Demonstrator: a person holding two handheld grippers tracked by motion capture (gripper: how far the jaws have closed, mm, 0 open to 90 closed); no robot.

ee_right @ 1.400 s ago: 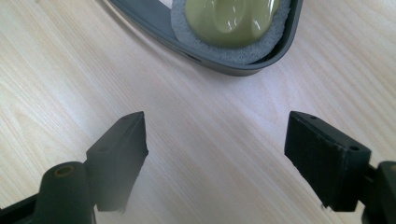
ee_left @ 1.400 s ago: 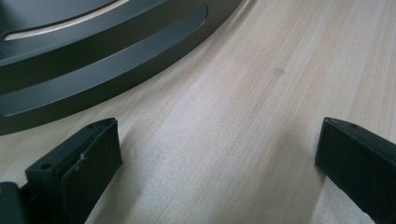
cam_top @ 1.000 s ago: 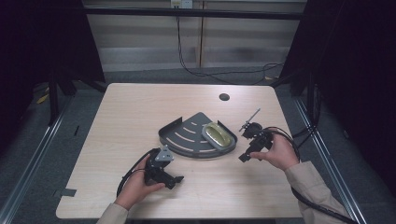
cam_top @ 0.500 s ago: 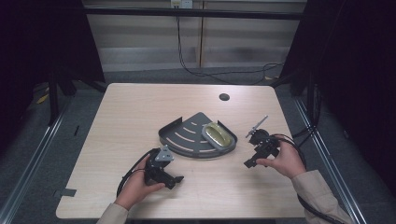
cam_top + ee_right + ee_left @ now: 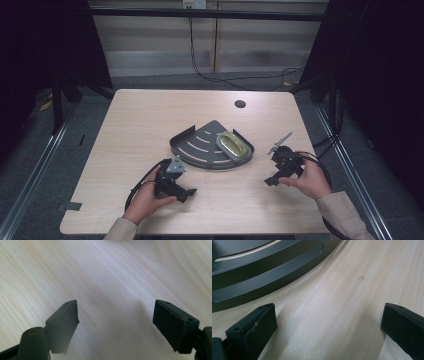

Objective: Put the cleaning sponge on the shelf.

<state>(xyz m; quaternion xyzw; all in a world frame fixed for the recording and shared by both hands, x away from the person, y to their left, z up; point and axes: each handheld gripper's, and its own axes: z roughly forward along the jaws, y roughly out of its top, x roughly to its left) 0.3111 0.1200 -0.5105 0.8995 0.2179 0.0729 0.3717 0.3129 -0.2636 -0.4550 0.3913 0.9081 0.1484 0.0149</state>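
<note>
Rack (image 5: 262, 277) cropped at frame edge beyond left gripper (image 5: 328, 325), jaws apart.

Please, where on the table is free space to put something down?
The far left of the table, between its back edge and the dark tray, is bare. So is the front middle, between the left gripper and the right gripper. The centre is crowded: the tray holds a yellowish object.

Both forearms reach in low, each hand wrapped around its tool: the left gripper (image 5: 189, 192) and the right gripper (image 5: 270, 181) both have jaws spread wide apart with nothing between them.
</note>
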